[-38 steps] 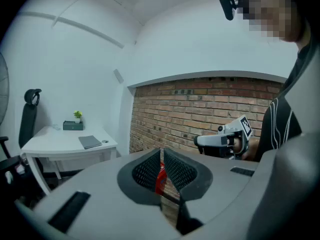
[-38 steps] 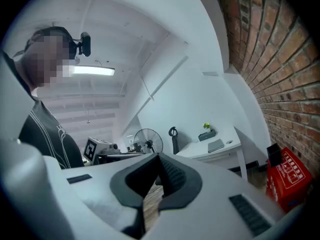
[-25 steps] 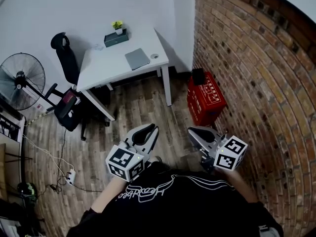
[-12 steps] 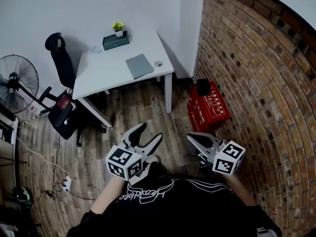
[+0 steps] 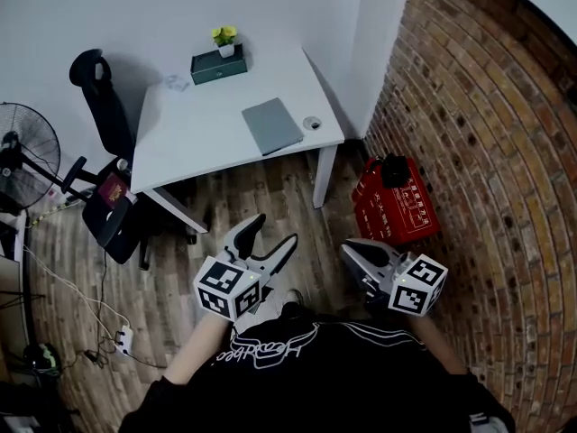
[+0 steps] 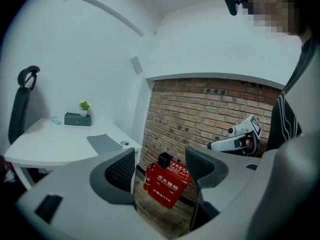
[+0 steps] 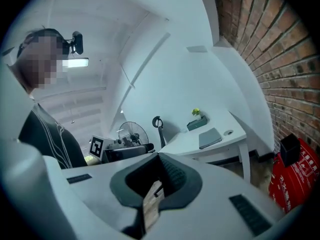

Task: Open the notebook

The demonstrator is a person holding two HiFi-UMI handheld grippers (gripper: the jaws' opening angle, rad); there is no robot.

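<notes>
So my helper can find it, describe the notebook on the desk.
Look at the white desk near the brick wall. Toward its near right corner lies the notebook, closed and flat. It is the only thin grey slab there; the dark box with a plant stands at the back edge.

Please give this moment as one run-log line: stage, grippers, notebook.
stage: not yet at table | left gripper: open, empty, jaws just been opening | right gripper: shut, empty | notebook: closed, flat on table

The red box reads 灭火器箱 in white, digits beneath unclear.
</notes>
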